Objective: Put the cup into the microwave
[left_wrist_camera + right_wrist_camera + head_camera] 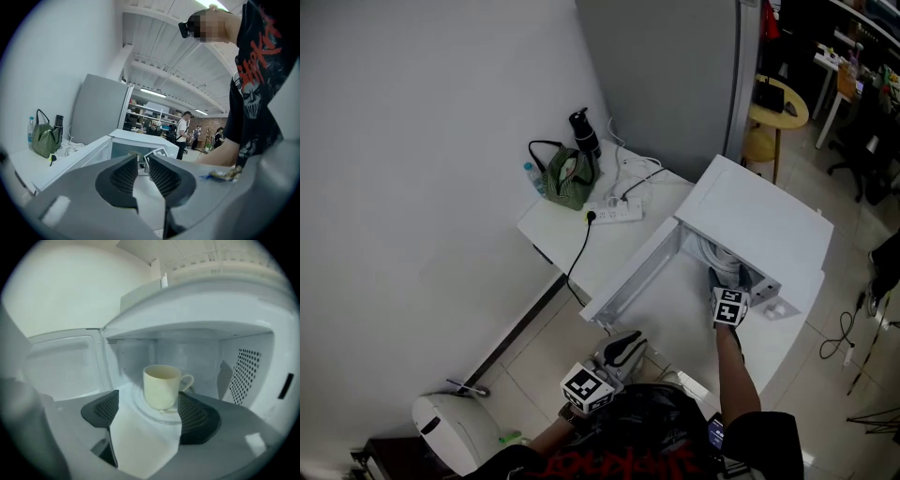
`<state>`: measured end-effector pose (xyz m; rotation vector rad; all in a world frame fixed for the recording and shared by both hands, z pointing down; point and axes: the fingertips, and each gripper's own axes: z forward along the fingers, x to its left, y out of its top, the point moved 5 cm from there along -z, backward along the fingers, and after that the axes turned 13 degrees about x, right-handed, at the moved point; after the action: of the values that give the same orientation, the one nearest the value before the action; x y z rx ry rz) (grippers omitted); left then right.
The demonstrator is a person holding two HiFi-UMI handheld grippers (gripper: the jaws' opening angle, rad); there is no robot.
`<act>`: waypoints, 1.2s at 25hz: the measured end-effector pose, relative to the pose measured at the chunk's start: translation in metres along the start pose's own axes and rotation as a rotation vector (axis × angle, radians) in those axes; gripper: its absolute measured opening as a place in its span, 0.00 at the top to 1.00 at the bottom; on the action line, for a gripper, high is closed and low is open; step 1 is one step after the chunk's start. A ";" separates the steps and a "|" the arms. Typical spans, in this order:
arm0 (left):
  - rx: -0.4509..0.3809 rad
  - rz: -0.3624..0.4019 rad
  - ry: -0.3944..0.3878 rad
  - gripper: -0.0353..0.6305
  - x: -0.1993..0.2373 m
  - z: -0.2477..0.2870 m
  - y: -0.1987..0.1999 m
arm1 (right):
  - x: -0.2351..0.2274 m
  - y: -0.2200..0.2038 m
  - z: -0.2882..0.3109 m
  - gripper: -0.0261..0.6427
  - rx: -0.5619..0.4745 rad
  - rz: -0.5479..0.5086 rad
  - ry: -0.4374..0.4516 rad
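Observation:
A cream cup [161, 385] stands upright on the glass turntable [140, 412] inside the white microwave [759, 225], handle to the right. The microwave door [633, 277] hangs open to the left. My right gripper [149, 400] is open in the microwave's mouth, one jaw on each side of the cup's base, and the pads are clear of it. In the head view the right gripper [719, 279] reaches into the opening and the cup is hidden. My left gripper [626, 345] hovers low in front of the door. Its jaws [143, 163] stand a narrow gap apart with nothing between them.
A green bag [567, 178], a black bottle [584, 131], a small water bottle [534, 176] and a white power strip [614, 214] with cables sit on the white table [558, 230] behind the door. A white round appliance [450, 431] stands on the floor at left.

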<state>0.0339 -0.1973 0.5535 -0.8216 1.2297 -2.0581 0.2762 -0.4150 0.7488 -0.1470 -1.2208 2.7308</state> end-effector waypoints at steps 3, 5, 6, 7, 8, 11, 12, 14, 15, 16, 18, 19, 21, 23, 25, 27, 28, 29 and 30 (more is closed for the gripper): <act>-0.026 -0.008 -0.033 0.85 0.000 0.002 0.007 | 0.024 -0.007 -0.048 0.50 -0.001 -0.042 0.118; -0.027 -0.005 -0.065 0.85 -0.002 0.010 0.006 | 0.030 -0.001 -0.095 0.66 -0.059 -0.047 0.148; -0.024 -0.004 -0.086 0.85 -0.004 0.014 0.007 | 0.030 0.003 -0.121 0.72 -0.095 -0.049 0.143; -0.020 -0.004 -0.106 0.85 -0.006 0.018 0.007 | 0.029 0.008 -0.147 0.79 -0.130 -0.048 0.131; -0.013 -0.005 -0.123 0.85 -0.006 0.023 0.007 | 0.029 0.013 -0.172 0.84 -0.163 -0.050 0.113; 0.020 -0.012 -0.176 0.83 -0.009 0.039 0.002 | 0.027 0.018 -0.237 0.91 -0.239 -0.061 0.040; 0.027 -0.009 -0.199 0.83 -0.012 0.045 0.002 | 0.026 0.016 -0.256 0.92 -0.255 -0.065 0.016; 0.033 0.002 -0.253 0.82 -0.022 0.055 0.004 | 0.026 0.011 -0.290 0.92 -0.276 -0.074 -0.015; 0.031 0.008 -0.282 0.82 -0.029 0.058 0.009 | 0.027 0.009 -0.305 0.92 -0.286 -0.074 -0.027; 0.028 0.016 -0.309 0.82 -0.038 0.061 0.014 | 0.028 0.007 -0.320 0.92 -0.298 -0.070 -0.037; 0.028 0.042 -0.360 0.82 -0.058 0.068 0.025 | 0.027 0.002 -0.344 0.93 -0.321 -0.055 -0.055; 0.035 0.060 -0.383 0.82 -0.069 0.072 0.029 | 0.025 0.000 -0.355 0.93 -0.334 -0.038 -0.059; 0.051 0.107 -0.418 0.82 -0.091 0.080 0.033 | 0.022 -0.004 -0.372 0.93 -0.365 0.010 -0.059; 0.066 0.152 -0.435 0.82 -0.114 0.087 0.033 | 0.016 -0.011 -0.387 0.93 -0.383 0.039 -0.063; 0.077 0.175 -0.445 0.82 -0.135 0.090 0.030 | 0.010 -0.019 -0.400 0.94 -0.389 0.057 -0.067; 0.083 0.181 -0.449 0.82 -0.151 0.089 0.026 | 0.004 -0.027 -0.409 0.94 -0.390 0.059 -0.076; 0.084 0.180 -0.449 0.82 -0.157 0.088 0.025 | 0.001 -0.031 -0.412 0.94 -0.390 0.057 -0.082; 0.086 0.179 -0.449 0.82 -0.163 0.087 0.023 | -0.001 -0.035 -0.415 0.94 -0.389 0.056 -0.087; 0.089 0.177 -0.449 0.82 -0.168 0.086 0.021 | -0.003 -0.039 -0.418 0.94 -0.389 0.058 -0.090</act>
<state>0.2086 -0.1259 0.5335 -1.0235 0.9194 -1.6563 0.3455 -0.0840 0.4997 -0.1032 -1.7886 2.5369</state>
